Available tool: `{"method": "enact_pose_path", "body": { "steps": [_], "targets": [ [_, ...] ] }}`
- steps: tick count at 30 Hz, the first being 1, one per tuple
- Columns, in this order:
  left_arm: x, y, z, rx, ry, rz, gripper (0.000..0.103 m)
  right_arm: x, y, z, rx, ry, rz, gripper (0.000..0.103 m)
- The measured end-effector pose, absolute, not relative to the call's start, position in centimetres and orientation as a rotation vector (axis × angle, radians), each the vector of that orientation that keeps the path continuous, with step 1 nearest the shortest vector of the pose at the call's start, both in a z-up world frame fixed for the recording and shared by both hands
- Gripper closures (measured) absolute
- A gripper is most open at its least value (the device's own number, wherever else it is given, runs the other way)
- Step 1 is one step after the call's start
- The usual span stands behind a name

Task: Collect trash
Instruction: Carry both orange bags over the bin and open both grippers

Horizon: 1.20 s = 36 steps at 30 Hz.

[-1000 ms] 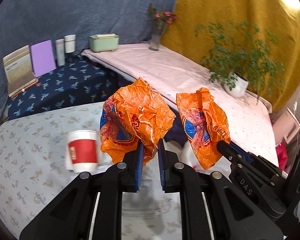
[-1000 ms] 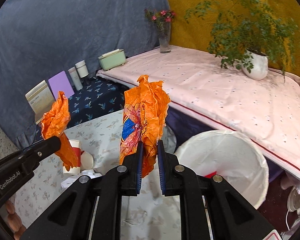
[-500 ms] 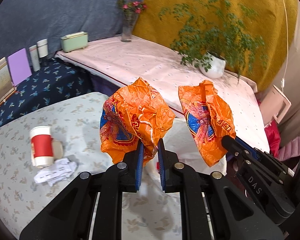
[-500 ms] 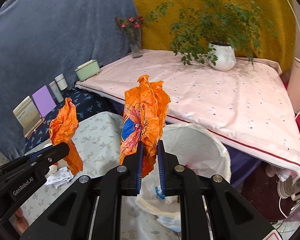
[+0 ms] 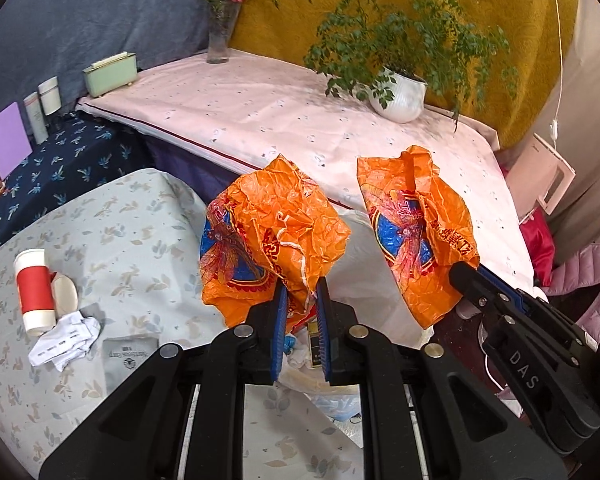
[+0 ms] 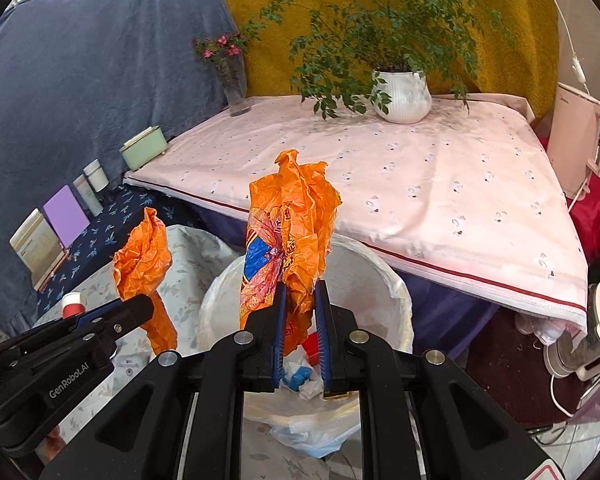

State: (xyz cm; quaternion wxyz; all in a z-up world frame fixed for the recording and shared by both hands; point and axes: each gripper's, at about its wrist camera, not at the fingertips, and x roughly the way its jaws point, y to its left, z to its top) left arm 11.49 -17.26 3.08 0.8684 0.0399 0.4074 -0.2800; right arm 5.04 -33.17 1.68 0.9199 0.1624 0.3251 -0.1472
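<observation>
My right claw (image 6: 299, 300) pinches an orange wrapper (image 6: 288, 236) above the white trash bin (image 6: 384, 280); my left claw (image 6: 146, 308) pinches another wrapper (image 6: 144, 256).

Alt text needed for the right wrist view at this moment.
The right gripper pinches a crumpled orange wrapper above a white-lined trash bin already holding scraps. At left, the left gripper holds a second orange wrapper over a floral-cloth table.

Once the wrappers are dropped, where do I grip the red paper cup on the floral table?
Grip the red paper cup across its red middle band, descending from above with the gripper fingers straddling its sides. It appears to lie on its side with its long axis pointing away; a crumpled white paper sits against its near end, so avoid coming in low from there.
</observation>
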Motion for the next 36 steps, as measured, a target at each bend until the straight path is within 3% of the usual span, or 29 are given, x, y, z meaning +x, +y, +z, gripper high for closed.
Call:
{"method": "enact_pose_path", "body": {
  "steps": [14,20,36],
  "targets": [
    [12.1,-19.4,1.5,0.077,0.883,-0.64,0.087,4.7,-34.9,0.6,0.352,0.686,-0.326,0.09],
    [12.4,-19.4,1.2,0.078,0.868,-0.606,0.058,5.2,-34.9,0.2,0.348,0.699,-0.325,0.084],
    [13.0,-17.1,1.4,0.063,0.862,-0.544,0.056,5.6,-33.8,0.3,0.331,0.697,-0.309,0.082]
  ]
}}
